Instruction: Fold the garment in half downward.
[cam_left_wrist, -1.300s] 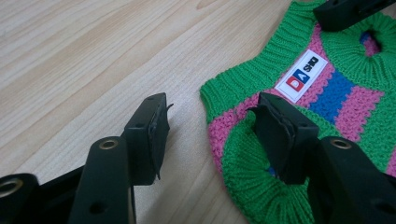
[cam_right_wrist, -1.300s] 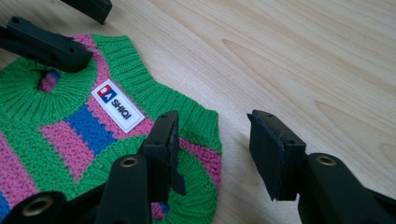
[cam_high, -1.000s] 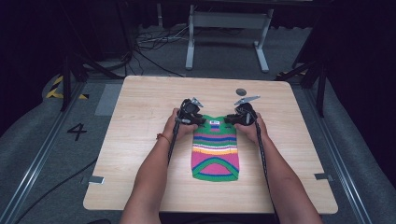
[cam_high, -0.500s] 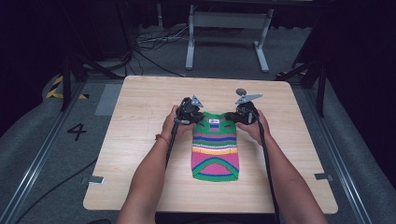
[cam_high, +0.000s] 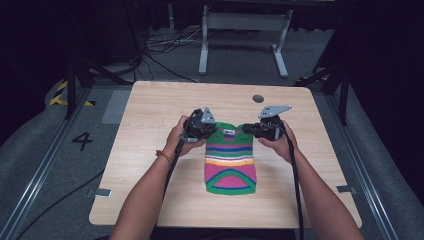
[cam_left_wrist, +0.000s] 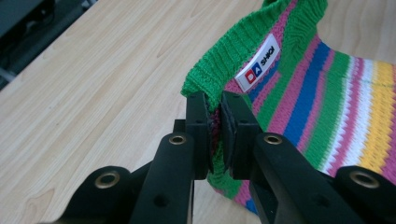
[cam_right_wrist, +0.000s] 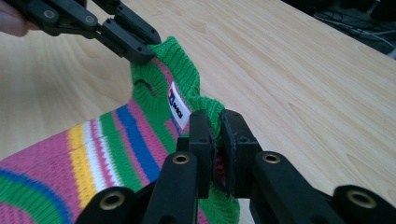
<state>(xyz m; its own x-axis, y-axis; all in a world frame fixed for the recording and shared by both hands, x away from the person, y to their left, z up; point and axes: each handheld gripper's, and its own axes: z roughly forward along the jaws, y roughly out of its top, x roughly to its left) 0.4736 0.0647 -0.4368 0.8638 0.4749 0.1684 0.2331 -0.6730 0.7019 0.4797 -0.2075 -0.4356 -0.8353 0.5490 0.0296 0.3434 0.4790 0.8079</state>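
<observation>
So there's one striped knit sweater (cam_high: 230, 162), a tiny one, lying in the middle of the wooden table (cam_high: 150, 107), a bit toward the person's edge. Its long axis is running from the near edge to the far edge, with the green collar end pointing away from the person and the rounded hem pointing back at them. The bottom half is lying flat on the wood; the top end looks like it's coming up off the table a little, though from the high view it's hard to be sure how much.

Going left to right: the left gripper (cam_high: 209, 128) is pinching the sweater's left shoulder corner, jaws pressed together right on the green ribbed edge (cam_left_wrist: 205, 77), with knit squeezed between the pads. Its jaws have just been closing down onto the fabric. Next over, one white label (cam_left_wrist: 258, 63) with red and blue print is sitting inside the neck opening, between the two grips. Then the right gripper (cam_high: 251, 130) is doing the same thing on the other shoulder, jaws clamped on a bunched-up fold of green knit (cam_right_wrist: 208, 108), also just finished closing.

Count: one sweater, two grippers, two hands, one per gripper. One small dark round hole (cam_high: 258, 98) is sitting in the tabletop past the right gripper.
</observation>
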